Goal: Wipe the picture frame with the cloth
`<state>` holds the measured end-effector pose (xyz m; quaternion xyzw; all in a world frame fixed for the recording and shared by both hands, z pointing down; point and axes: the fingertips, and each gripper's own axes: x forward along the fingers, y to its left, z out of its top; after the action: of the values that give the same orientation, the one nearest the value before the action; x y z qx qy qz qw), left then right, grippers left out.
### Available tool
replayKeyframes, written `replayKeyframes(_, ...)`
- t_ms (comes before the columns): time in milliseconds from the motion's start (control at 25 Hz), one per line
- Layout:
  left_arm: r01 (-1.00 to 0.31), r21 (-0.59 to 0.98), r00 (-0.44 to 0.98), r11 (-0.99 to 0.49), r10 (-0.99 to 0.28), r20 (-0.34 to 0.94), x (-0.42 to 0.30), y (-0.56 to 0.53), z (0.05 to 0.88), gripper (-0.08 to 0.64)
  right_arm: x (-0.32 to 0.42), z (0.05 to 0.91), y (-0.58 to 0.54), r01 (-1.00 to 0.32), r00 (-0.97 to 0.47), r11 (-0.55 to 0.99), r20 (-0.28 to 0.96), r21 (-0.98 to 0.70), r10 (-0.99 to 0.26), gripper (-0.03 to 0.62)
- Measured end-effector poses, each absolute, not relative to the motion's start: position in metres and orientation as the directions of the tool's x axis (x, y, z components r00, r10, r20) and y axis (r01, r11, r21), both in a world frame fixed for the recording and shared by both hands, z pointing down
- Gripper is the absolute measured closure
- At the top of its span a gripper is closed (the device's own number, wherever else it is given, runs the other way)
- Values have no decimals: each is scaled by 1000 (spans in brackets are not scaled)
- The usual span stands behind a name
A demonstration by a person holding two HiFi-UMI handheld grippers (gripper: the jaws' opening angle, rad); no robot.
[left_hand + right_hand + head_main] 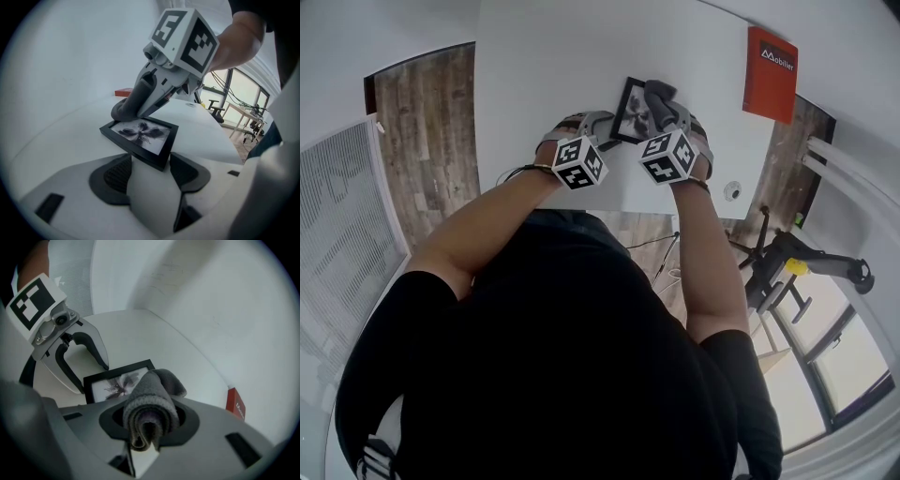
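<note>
The picture frame (143,135) lay on the white table (544,75), towards its near right part, with a dark flower-like print under the glass. A black border ran round it.

The left gripper (151,161) was at the frame's near left corner. Its jaws stood partly apart with that corner wedged between them, and each dark pad met one of the corner's two edges. The frame looked flat or close to it - I could not tell whether the corner was lifted at all.

The right gripper (150,420) had its jaws closed on the cloth (152,401), a grey piece folded into a thick roll that filled the gap between the pads. The free end of the roll stuck out past the jaws and rested on the frame's far right part, touching the border and the edge of the glass there.

The two grippers sat just beside each other, left one near, right one a little farther - both forearms reached out over the table's near edge. A red box (771,73) lay at the far right of the table, well apart from the frame.
</note>
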<state>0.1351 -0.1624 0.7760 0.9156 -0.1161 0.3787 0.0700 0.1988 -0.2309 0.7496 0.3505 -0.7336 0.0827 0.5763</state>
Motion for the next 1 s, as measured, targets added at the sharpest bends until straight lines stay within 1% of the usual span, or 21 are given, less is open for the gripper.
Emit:
replayKeyframes(280,-267,36,686,-963,-163,709,134,-162,774,293,191,753,-205,-588,-105,767,916,258,-388,489)
replayKeyframes(1000,-267,32,687,-963,-167,707,134,-161,774,293,178,754,-149,-589,-129,784,935,196,-331,489)
